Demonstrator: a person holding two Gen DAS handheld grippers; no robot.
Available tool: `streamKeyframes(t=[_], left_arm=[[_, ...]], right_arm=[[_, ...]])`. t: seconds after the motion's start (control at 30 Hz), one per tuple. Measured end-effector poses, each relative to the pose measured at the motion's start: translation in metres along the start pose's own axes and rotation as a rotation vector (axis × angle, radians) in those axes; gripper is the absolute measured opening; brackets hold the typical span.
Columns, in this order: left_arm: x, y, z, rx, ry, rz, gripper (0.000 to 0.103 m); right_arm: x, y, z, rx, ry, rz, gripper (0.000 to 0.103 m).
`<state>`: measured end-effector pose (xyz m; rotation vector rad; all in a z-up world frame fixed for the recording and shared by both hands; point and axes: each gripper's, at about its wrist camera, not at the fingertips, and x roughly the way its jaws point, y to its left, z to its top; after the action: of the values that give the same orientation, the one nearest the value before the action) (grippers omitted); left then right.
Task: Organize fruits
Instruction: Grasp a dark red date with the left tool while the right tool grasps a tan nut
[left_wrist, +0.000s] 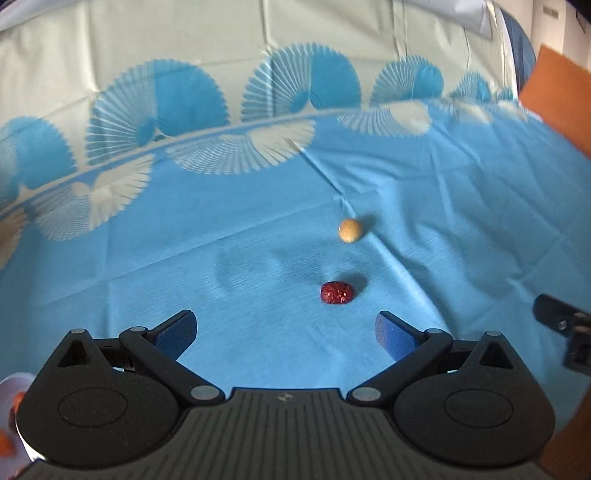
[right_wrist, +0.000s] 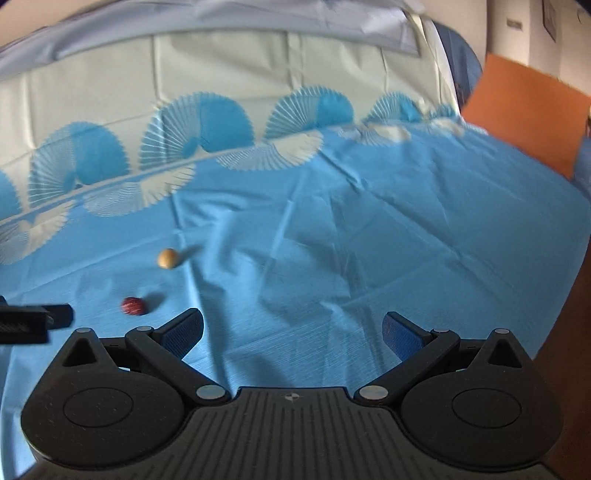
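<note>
Two fruits (left_wrist: 336, 292) beyond spread, empty jaws.

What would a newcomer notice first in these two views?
Two small fruits alone on the blue cloth: a wrinkled red date just ahead of the open left gripper, and a tan round fruit beyond it. The right gripper, also open and empty, sees both off to its left.

I only get a sliver of the right gripper (left_wrist: 563, 328) at my left camera's edge, its fingers cut off. Bottom left, a blurred white-and-orange shape (left_wrist: 13, 417) hides behind the housing; I can't identify it. The tablecloth's (right_wrist: 332, 240) far pattern smears.
</note>
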<state>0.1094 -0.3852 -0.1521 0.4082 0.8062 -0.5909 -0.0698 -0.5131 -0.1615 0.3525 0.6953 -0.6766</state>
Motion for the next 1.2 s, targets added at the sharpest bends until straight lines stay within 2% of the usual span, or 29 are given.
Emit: streamKeyframes(t=[0.1,0.2,0.23,0.27,0.3,0.33,0.43,0.53,0.67,0.73,0.77,0.8,0.83,0.87,0.9,0.97,1.03,1.2], left_arm=[[0.041,-0.018,0.004,0.07,0.001,0.006,0.102],[0.069,-0.026,0.005,0.101,0.007,-0.027,0.099],[0.075,-0.027,0.005,0.099,0.009,-0.047,0.084],[0.082,-0.025,0.004,0.095,0.021,-0.071,0.057],[0.085,-0.023,0.004,0.078,0.021,-0.112,0.053],[0.082,-0.019,0.003,0.055,-0.008,-0.113,0.036],[0.078,-0.005,0.0,0.047,-0.01,-0.123,0.034],[0.072,0.021,-0.006,0.018,0.002,-0.102,0.034],[0.057,0.058,-0.013,-0.035,0.008,-0.059,0.034],[0.051,0.072,-0.016,-0.061,0.014,-0.046,0.034],[0.048,0.077,-0.017,-0.074,0.018,-0.042,0.034],[0.045,0.082,-0.018,-0.084,0.02,-0.038,0.034],[0.041,0.084,-0.02,-0.092,0.02,-0.032,0.034],[0.037,0.088,-0.02,-0.101,0.018,-0.028,0.034],[0.032,0.091,-0.021,-0.116,0.016,-0.028,0.034],[0.016,0.098,-0.02,-0.155,0.008,-0.032,0.034],[-0.004,0.106,-0.019,-0.191,0.007,-0.028,0.034],[-0.087,0.131,-0.025,-0.244,-0.02,-0.013,0.034]], right_arm=[[0.036,0.0,0.005,0.004,0.037,0.016,0.102],[0.068,0.007,0.012,-0.029,0.046,0.027,0.102],[0.079,0.01,0.014,-0.036,0.048,0.031,0.102],[0.089,0.014,0.015,-0.043,0.049,0.038,0.102],[0.098,0.017,0.018,-0.054,0.052,0.043,0.102],[0.106,0.021,0.02,-0.062,0.054,0.044,0.102],[0.123,0.034,0.025,-0.092,0.049,0.075,0.102],[0.134,0.055,0.03,-0.14,0.024,0.155,0.102],[0.151,0.096,0.033,-0.237,-0.004,0.266,0.102],[0.162,0.119,0.033,-0.298,-0.021,0.274,0.101],[0.169,0.129,0.033,-0.324,-0.026,0.277,0.097],[0.175,0.136,0.032,-0.336,-0.02,0.277,0.077],[0.181,0.141,0.032,-0.333,-0.007,0.279,0.074],[0.18,0.142,0.033,-0.321,-0.025,0.277,0.049],[0.179,0.146,0.035,-0.337,-0.021,0.266,0.029],[0.172,0.148,0.04,-0.322,0.013,0.232,0.029],[0.154,0.143,0.046,-0.27,0.009,0.229,0.029],[0.063,0.123,0.055,-0.179,-0.061,0.273,0.03]])
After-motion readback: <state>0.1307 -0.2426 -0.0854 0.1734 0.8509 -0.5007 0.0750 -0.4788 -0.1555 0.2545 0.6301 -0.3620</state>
